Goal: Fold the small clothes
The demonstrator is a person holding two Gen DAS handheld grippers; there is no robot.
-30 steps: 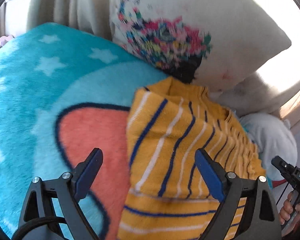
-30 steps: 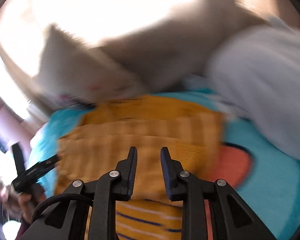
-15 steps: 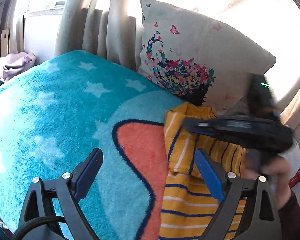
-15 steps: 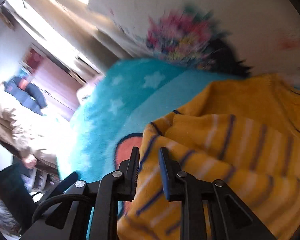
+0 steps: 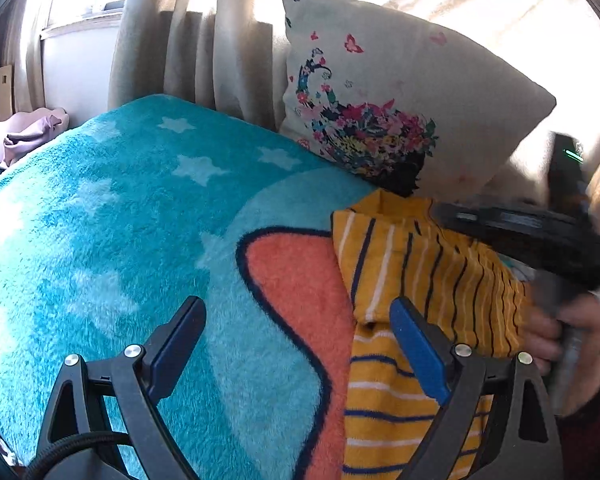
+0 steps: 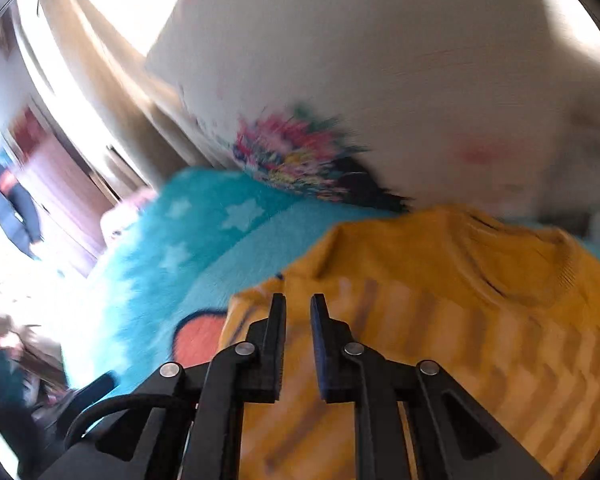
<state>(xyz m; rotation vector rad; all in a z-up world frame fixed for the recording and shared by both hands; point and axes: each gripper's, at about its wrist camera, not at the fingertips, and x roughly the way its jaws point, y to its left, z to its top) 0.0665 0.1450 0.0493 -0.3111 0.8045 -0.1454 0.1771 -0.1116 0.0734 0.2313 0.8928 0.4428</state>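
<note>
Yellow knit kids' sweater with navy and white stripes (image 5: 412, 280) lies on the fluffy turquoise star-print blanket with an orange shape outlined in navy (image 5: 140, 220), at the blanket's right side in the left wrist view, top end just under the cream pillow with a floral and butterfly print (image 5: 400, 92). One striped part is folded over the rest; its lower edge sits across the body just beside the left claw's right finger.

Left claw (image 5: 300, 344): jaws wide apart, nothing between them. Left finger over the turquoise pile, right finger (image 5: 418, 354) over the sweater's left edge. Whether it touches the fabric I can't tell.

Right claw (image 6: 299, 312): jaws have just been closing, now only a narrow slit between them. It sits over the near edge of the sweater (image 6: 440, 300), and yellow fabric shows through the slit, but the view is motion-blurred, so I can't tell if the pads pinch cloth. In the left wrist view the right claw's body shows as a blurred black bar above the sweater, with the person's hand (image 5: 556, 332) on its handle and a dark red sleeve (image 5: 592, 432) below.

Beige curtains (image 5: 204, 48) hang behind the pillow and a bunched pink cloth (image 5: 28, 136) lies at the far left of the bed.
</note>
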